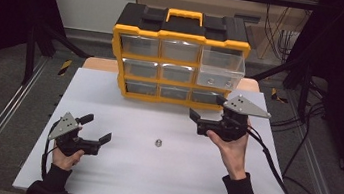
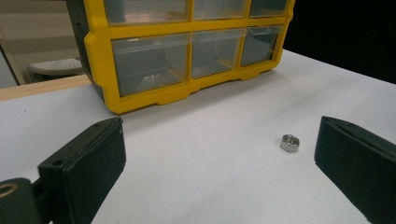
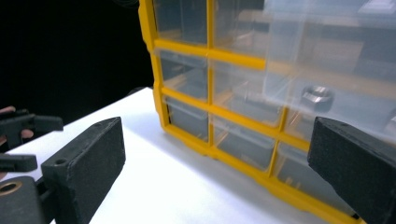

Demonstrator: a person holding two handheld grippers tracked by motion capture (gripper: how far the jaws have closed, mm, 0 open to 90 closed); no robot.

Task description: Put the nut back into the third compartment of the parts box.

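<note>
Black jaws of the left gripper (image 1: pixel 96 127) stand wide and empty, low over the table (image 1: pixel 114 175), with the small steel nut (image 2: pixel 289 143) lying loose just ahead of them, well in front of the yellow drawer cabinet (image 1: pixel 181 40). Being small and smooth, the nut could likely skid or roll away if a pad nudges it before closing. The right gripper (image 1: pixel 207 107), also wide and empty, hangs level just before the cabinet's lower right, beneath a pulled-out drawer (image 1: pixel 221 68) it could bump.
</note>
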